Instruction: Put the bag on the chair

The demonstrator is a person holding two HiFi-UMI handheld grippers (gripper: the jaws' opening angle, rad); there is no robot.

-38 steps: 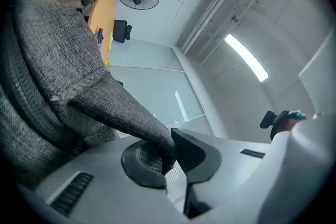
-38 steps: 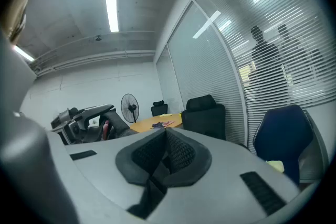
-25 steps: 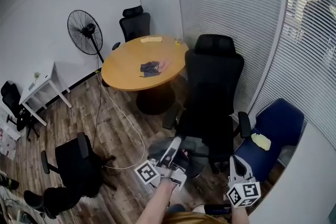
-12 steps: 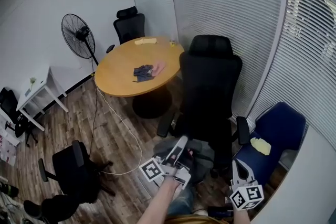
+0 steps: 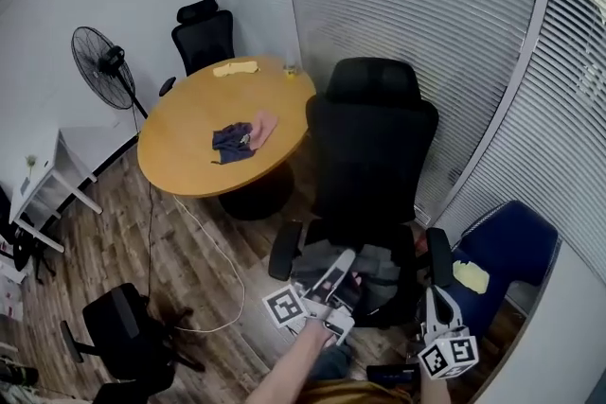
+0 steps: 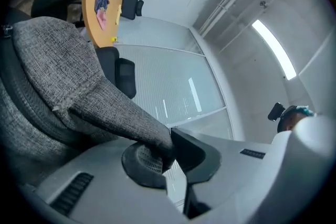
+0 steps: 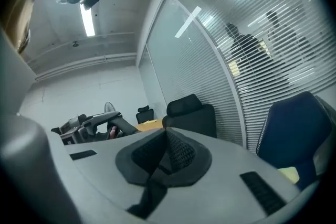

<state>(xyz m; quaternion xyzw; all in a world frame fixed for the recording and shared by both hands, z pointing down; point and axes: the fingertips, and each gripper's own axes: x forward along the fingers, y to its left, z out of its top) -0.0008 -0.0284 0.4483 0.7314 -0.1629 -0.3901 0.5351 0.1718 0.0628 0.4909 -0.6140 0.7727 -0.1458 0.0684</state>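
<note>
A grey fabric bag (image 5: 382, 268) lies on the seat of the black high-back office chair (image 5: 371, 147) in the head view. My left gripper (image 5: 347, 258) reaches over the seat's front edge and is shut on a fold of the bag. The left gripper view shows the grey bag (image 6: 63, 81) filling the left side, with its pinched corner held in the left gripper (image 6: 167, 148). My right gripper (image 5: 434, 300) hangs beside the chair's right armrest, apart from the bag. The right gripper (image 7: 165, 153) is shut with nothing in it, and the black chair (image 7: 191, 112) stands ahead of it.
A round wooden table (image 5: 185, 161) with a dark cloth (image 5: 232, 140) stands behind the chair. A blue chair (image 5: 507, 246) holding a yellow item (image 5: 469, 275) is at the right, against the blinds. A standing fan (image 5: 99, 71), another black chair (image 5: 123, 336) and a floor cable (image 5: 204, 241) lie to the left.
I have come closer to the black chair. My left gripper has carried the grey bag forward from in front of the chair onto its seat. The right gripper stays low at the right.
</note>
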